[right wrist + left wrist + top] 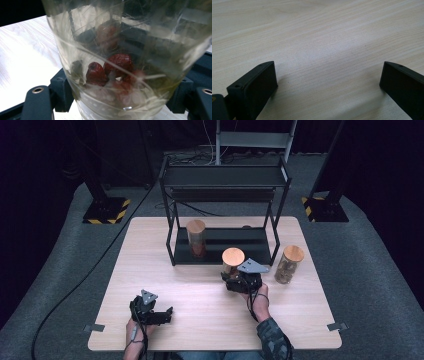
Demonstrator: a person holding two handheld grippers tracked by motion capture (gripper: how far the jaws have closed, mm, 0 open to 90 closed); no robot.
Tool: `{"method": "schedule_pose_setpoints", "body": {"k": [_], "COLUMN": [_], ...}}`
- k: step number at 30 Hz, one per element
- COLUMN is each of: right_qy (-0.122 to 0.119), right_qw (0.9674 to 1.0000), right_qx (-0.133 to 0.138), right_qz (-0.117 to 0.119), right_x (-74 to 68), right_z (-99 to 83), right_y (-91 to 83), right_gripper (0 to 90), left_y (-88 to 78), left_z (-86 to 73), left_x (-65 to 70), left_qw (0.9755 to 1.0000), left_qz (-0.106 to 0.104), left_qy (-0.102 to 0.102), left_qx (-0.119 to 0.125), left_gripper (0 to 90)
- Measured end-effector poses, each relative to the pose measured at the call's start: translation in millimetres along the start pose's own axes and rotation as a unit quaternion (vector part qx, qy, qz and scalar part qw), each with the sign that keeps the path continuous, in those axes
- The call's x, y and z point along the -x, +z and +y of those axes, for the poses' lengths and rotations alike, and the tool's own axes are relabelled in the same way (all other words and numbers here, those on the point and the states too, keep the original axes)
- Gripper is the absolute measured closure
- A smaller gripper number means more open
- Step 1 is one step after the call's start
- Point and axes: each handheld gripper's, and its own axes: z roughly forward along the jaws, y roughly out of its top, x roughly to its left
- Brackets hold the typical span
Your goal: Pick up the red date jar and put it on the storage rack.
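High view, item one: glass jar with wooden lid (233, 261), upright on the counter (150, 270), just in front of the black shelf rack (225, 180) and its lower shelf. Long axis vertical. Contents, seen close in the right gripper view: a few wrinkled red dried fruits (117, 62) low in the jar (125, 57).

Item two: right gripper (240, 279), directly behind the jar on the person's side, its jaws clenched on the jar's lower body from either side. The jar stands between the jaws, and the rack lies straight ahead beyond it, so a lift and a short forward carry would likely bring it to the lower shelf. This hand is much the nearer to the rack.

Item three: left gripper (150, 309), resting low over bare counter near the person's edge, well apart from every jar. Jaws released and wide, with wood grain between them in the left gripper view (327, 75).

Item four: second jar (196, 238), upright on the lower shelf, left part.

Item five: third jar (288, 264), upright on the counter, right of the rack, near the held jar but apart.

Markings: no brand, label or legible writing on any jar, the grippers or the rack.
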Motion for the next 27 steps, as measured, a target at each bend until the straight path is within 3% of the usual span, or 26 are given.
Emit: {"method": "schedule_pose_setpoints", "body": {"k": [27], "right_qy": [-0.009], "right_qw": [0.9999], "right_qx": [-0.002], "right_qz": [-0.009], "right_x": [11.3], "right_z": [14.1], "right_y": [17.0], "right_gripper": [24.7], "left_y": [0.0], "left_z": [0.0], "left_x": [0.0], "left_qw": [1.0], "left_qz": [0.0], "left_qy": [0.0], "left_qx": [0.0], "left_gripper": [0.5]}}
